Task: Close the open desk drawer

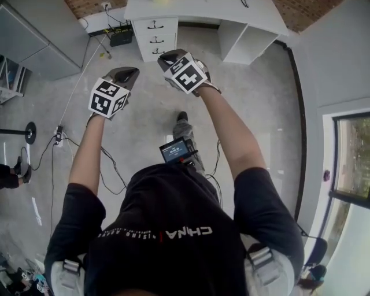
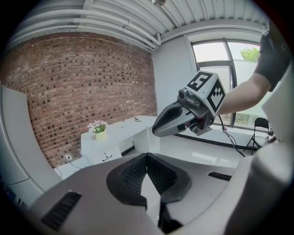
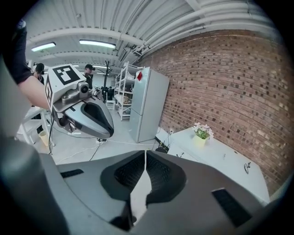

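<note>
While both grippers hang above floor (image 1: 254,98), table (image 1: 202,8) sits well apart at frame top. Drawer stack (image 1: 155,34) upper centre, just ahead of right gripper (image 1: 166,58); left gripper (image 1: 130,71) farther. Both jaws clenched, empty. Open drawer: cannot tell which.

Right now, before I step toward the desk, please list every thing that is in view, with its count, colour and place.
White rectangular desk: one, white, straight ahead.
Curved drawer handles: three, black, stacked on its left part.
Small flower pot: one, pale yellow, on the desk top.
Brick wall: one, red-brown, behind the desk.
Tall cabinet: one, grey, left of the desk.
Small box with cables: one, black, low beside the desk.
Left gripper: one, grey, jaws shut, empty.
Right gripper: one, grey, jaws shut, empty.
</note>
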Demonstrator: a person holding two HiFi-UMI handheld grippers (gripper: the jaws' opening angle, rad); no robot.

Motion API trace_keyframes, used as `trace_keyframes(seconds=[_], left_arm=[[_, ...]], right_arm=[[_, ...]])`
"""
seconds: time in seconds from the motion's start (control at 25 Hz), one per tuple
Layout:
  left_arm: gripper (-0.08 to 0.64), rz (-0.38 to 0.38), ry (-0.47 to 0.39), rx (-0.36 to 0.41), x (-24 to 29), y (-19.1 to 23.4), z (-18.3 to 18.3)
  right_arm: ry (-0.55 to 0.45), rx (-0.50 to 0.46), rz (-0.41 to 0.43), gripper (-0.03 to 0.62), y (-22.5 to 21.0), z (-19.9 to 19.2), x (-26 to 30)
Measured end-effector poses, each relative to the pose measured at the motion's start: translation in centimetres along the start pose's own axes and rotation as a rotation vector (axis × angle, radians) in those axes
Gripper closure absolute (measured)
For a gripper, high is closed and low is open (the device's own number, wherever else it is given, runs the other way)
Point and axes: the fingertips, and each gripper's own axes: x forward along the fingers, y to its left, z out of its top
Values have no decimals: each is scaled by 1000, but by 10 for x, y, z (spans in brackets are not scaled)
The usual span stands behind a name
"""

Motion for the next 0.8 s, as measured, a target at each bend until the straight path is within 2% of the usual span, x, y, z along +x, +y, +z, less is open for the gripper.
trace_keyframes(seconds=[0.16, 0.4, 0.6, 0.8], left_arm=[[548, -34, -20, -9, -32, -40, -5], [548, -45, -38, 16, -49, -78, 0], [548, -11, -67, -2, -38, -109, 9], [548, -2, -48, 8, -10, -152, 16]], right_arm=[[5, 23, -19, 572, 36, -2, -36], [-20, 16, -43, 572, 55, -13, -83], [-44, 23, -25, 572, 61, -37, -117], [-43, 13, -19, 572, 52, -71, -152]])
